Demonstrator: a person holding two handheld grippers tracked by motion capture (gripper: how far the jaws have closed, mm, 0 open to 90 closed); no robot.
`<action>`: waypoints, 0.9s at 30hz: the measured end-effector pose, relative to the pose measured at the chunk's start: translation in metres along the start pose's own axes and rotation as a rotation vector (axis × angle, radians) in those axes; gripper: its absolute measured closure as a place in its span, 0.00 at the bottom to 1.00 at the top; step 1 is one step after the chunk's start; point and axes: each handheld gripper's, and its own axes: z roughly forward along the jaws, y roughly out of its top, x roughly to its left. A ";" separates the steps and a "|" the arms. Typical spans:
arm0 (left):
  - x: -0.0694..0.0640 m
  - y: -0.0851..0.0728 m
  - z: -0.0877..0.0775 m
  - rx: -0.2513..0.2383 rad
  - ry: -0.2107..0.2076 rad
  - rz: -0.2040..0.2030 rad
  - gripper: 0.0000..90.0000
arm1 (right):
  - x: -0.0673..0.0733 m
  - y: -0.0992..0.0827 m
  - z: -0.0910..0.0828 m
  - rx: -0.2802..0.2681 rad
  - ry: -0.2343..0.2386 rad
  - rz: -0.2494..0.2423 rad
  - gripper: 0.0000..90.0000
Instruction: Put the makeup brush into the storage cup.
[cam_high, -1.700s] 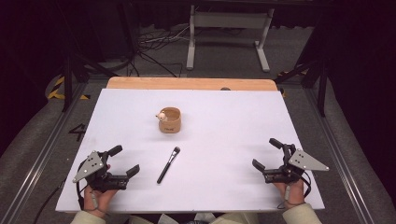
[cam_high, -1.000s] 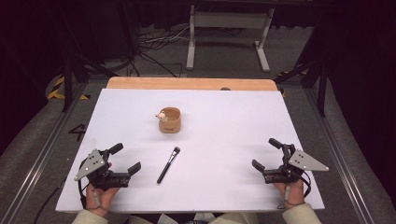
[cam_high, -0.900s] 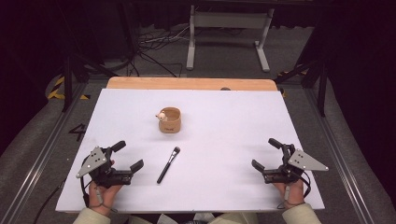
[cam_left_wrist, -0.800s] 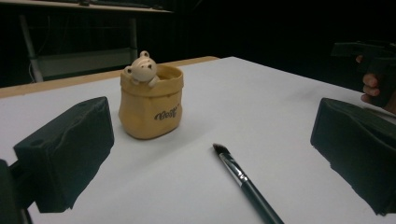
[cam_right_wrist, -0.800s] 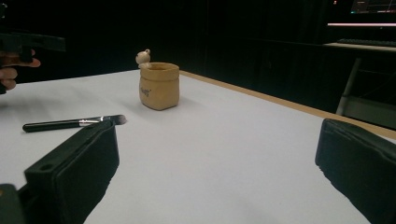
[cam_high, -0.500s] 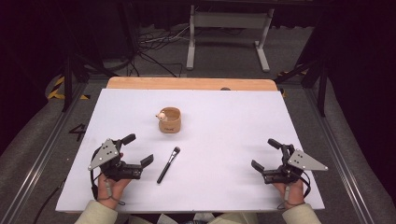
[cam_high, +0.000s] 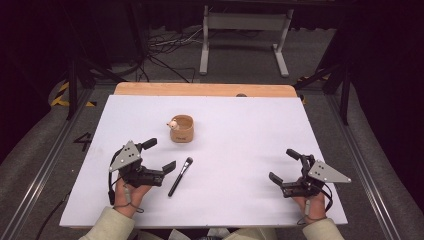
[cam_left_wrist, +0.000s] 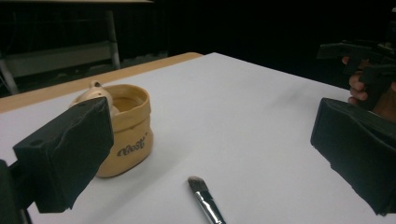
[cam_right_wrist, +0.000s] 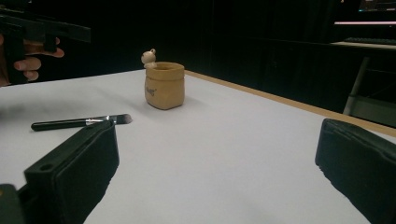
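A black-handled makeup brush (cam_high: 180, 176) lies on the white table (cam_high: 235, 135), bristle end toward a small tan cup (cam_high: 181, 128) with a little figure on its rim. My left gripper (cam_high: 159, 155) is open just left of the brush, nothing between its jaws. In the left gripper view the brush tip (cam_left_wrist: 201, 191) lies low between the jaws and the cup (cam_left_wrist: 122, 128) stands at left. My right gripper (cam_high: 284, 165) is open and empty near the table's front right. The right gripper view shows the cup (cam_right_wrist: 164, 85) and brush (cam_right_wrist: 79, 122) farther off.
A wooden strip (cam_high: 205, 89) runs along the table's far edge. Beyond it stand a grey metal stand (cam_high: 242, 35) and floor cables (cam_high: 165, 45). Metal rails (cam_high: 47, 155) flank the table. White surface lies open between cup and right gripper.
My left gripper has moved right and slightly forward, ending close beside the brush. The right gripper, brush and cup have stayed put.
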 end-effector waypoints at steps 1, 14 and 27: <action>0.000 0.001 0.001 0.009 0.001 0.009 0.00 | 0.000 0.000 0.000 -0.003 0.002 -0.002 0.00; -0.001 0.023 0.011 0.182 0.040 -0.032 0.00 | 0.000 0.000 -0.001 -0.009 0.012 0.003 0.00; -0.003 0.036 0.022 0.415 0.122 -0.063 0.00 | 0.000 -0.001 -0.003 -0.019 0.017 0.023 0.00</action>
